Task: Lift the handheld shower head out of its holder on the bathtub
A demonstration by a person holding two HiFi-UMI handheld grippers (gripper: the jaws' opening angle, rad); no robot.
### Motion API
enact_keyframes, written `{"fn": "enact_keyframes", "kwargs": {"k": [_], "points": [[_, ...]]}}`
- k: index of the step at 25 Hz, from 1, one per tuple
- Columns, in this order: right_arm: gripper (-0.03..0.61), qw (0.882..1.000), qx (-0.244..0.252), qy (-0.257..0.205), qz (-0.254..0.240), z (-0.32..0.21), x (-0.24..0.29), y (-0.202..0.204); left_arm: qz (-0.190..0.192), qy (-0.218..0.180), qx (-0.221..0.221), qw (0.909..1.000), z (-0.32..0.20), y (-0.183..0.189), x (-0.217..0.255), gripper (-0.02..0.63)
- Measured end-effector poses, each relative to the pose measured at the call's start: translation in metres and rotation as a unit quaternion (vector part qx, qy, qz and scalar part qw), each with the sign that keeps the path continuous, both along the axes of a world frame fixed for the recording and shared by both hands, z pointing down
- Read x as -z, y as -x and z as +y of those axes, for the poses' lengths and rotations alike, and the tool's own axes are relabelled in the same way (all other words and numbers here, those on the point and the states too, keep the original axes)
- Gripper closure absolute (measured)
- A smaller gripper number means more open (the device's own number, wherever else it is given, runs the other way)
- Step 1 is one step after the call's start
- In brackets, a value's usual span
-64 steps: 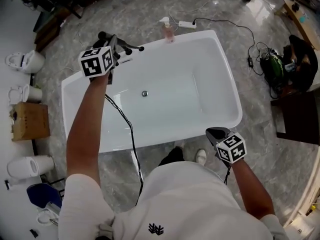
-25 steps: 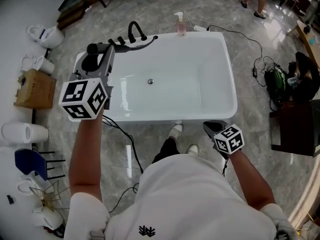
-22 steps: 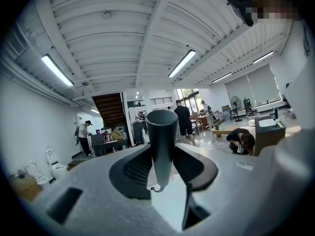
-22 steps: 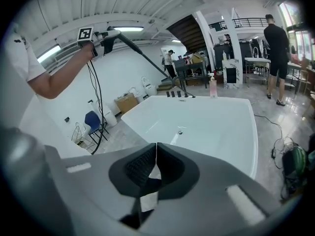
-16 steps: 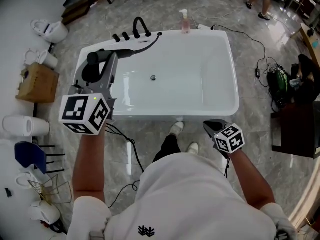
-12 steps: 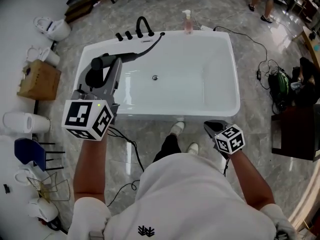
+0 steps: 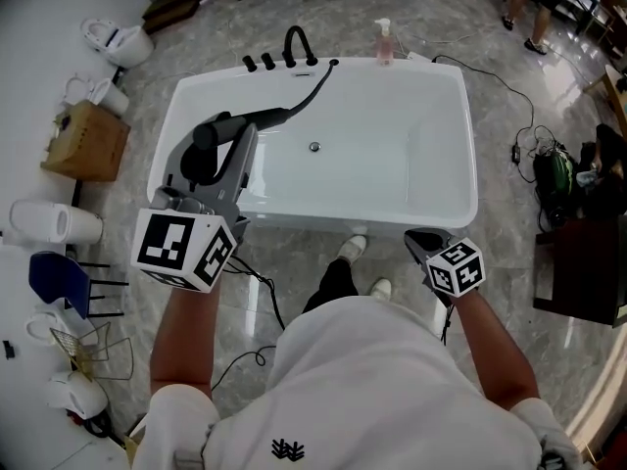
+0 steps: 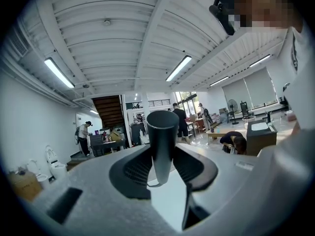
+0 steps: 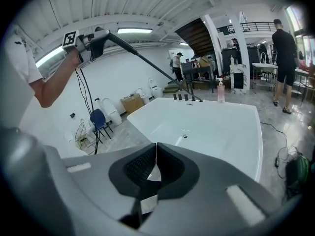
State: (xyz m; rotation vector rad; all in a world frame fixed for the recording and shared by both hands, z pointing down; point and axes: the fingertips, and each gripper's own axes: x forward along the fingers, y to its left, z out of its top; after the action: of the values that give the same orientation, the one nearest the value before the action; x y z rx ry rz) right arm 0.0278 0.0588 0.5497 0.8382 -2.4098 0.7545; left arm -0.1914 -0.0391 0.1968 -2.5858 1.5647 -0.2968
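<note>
holding the shower head [image 7: 208,141] in the left gripper [image 7: 219,161], pinched near one end, jaws drawn halfway in and pressing on its round dark handle. carried above the left edge of the bathtub [image 7: 323,215], toward the near left corner, and already free of the holder, which cannot be picked out on the far edge by the tap [image 7: 297,43]. lying with its long axis from the left edge inward toward the far edge, and trailing the hose [image 7: 315,86] back to the far edge just beside the tap. judged as lifted out, with only the hose left to mind: likely to draw taut if pulled further off toward the near edge. keeping the right gripper [image 7: 423,239] pressed together on nothing, just off the near right corner, well apart from the shower head and much the less handy of the two. in the left gripper view, only a dark tube of shower head [image 8: 162,139] standing upright between the ribbed pads [image 8: 137,169], with ceiling [image 8: 123,43] behind and no bathtub at all. in the right gripper view, shown from the side instead: shower head [image 9: 101,37] raised high over the left edge, hose [image 9: 152,65] slanting down to the far edge, bathtub [image 9: 221,127] spread out beneath.
</note>
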Motion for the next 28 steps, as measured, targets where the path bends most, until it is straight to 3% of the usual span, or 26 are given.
{"fn": "enact_keyframes", "kwargs": {"k": [28], "points": [[0.566,1.0,-0.013,-0.003,-0.006,0.007,0.006,-0.004,-0.004,0.018,-0.015,0.9997,0.016,-0.01,-0.013,0.474]]}}
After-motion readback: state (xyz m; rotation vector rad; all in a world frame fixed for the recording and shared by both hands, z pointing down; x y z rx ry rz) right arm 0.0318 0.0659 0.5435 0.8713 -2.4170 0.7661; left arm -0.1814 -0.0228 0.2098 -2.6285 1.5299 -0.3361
